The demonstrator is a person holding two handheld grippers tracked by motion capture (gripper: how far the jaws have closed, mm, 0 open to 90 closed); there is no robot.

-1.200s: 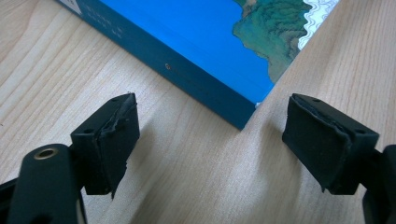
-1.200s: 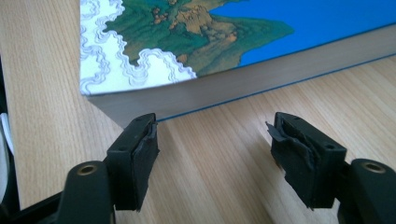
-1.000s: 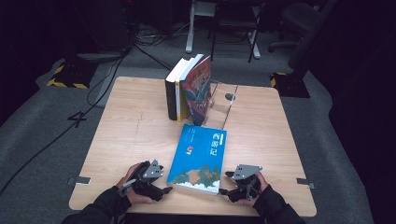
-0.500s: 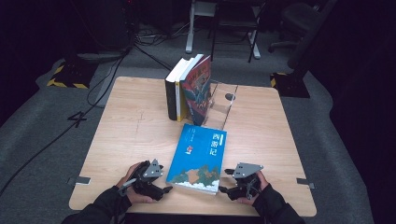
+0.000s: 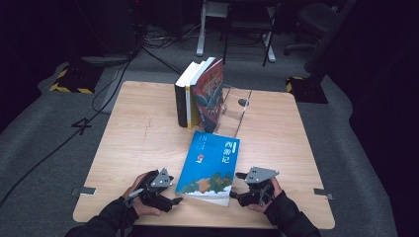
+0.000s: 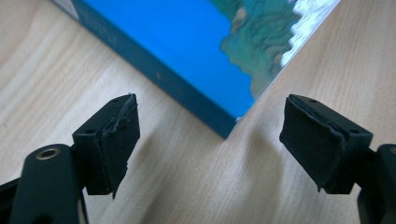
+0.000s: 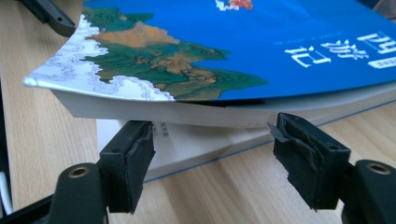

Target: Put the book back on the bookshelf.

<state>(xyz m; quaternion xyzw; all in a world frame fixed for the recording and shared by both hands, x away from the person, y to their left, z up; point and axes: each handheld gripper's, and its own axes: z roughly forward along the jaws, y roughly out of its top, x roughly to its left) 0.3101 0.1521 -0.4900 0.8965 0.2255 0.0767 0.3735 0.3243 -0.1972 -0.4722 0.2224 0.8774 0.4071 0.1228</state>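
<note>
A blue paperback (image 5: pixel 211 165) with a map picture and white characters lies flat on the near middle of the wooden table (image 5: pixel 133 143). My left gripper (image 5: pixel 174 201) is open at the book's near left corner (image 6: pixel 229 128), which points into the gap between the jaws without touching them. At the book's near right edge my right gripper (image 5: pixel 236 187) is open too. Its jaws sit low against the page block (image 7: pixel 187 116). There the upper pages and cover (image 7: pixel 261 51) curve up off the lower pages.
Three books (image 5: pixel 198 96) stand upright at the table's far middle, against a clear plastic bookend (image 5: pixel 236 111). The table's near edge (image 5: pixel 207 222) runs just under both hands. Chair legs and cables lie on the floor beyond the table.
Both grippers have stayed at the book's near corners, with only slight shifts of the hands. The book lies where it was.
</note>
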